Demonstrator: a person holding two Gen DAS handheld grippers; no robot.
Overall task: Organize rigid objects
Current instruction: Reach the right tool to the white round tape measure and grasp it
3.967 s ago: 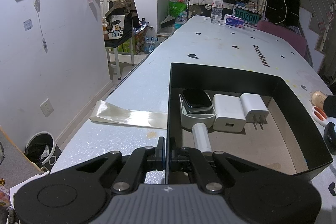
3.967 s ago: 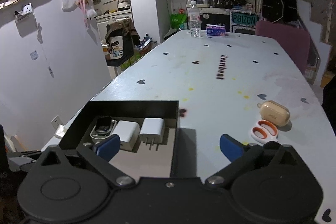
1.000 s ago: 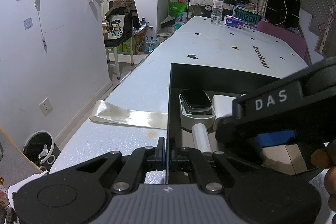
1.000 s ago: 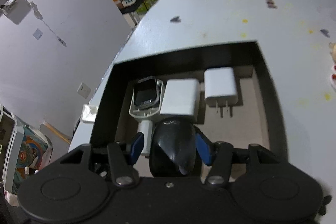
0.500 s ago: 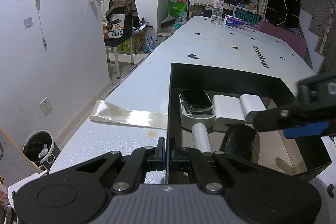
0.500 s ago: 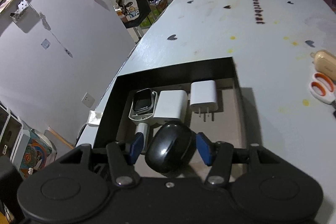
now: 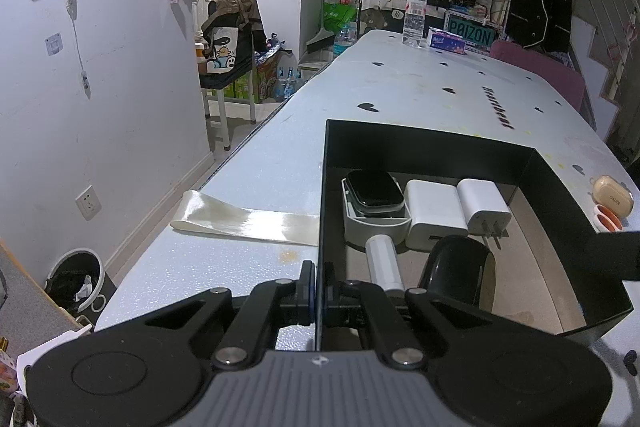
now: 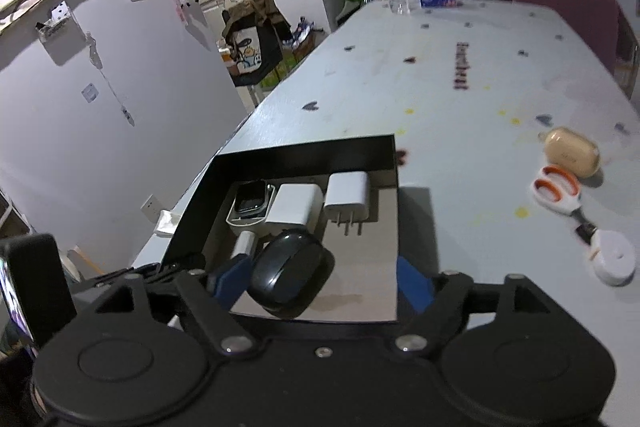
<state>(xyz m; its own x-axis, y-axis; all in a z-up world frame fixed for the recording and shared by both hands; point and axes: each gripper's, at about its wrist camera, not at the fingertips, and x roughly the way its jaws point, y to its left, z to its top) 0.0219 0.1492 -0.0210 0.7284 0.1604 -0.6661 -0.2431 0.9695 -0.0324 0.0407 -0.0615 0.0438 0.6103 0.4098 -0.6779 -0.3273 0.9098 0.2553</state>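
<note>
Two sets of tongs work at a black box (image 7: 440,151) on the white counter (image 7: 420,99). Nearest, the left tongs (image 7: 317,295) are clamped on the box's left wall, one finger on each side of the thin edge. The right tongs (image 8: 320,281) have just been opening: their blue pads (image 8: 230,281) stand apart, with the black mouse (image 8: 290,277) between them; whether the left pad touches it I cannot tell, and the right pad is clear of it. That mouse lies on the brown floor of the box, at its near left. Just beyond it, a smartwatch on a white stand (image 7: 374,203) sits at the far left inside the box, a large white charger (image 7: 434,211) beside it, and a smaller white plug (image 7: 484,205) to the right of that, prongs toward the near side. Outside the box, on the counter to the right, lie a white tape roll (image 8: 614,259), orange-handled scissors (image 8: 556,189) and, farther on, a tan earbud case (image 8: 572,151). A clear strip of tape (image 7: 244,221) lies on the counter left of the box. At the far end stand a water bottle (image 7: 414,13) and a tissue pack (image 7: 446,42).
</note>
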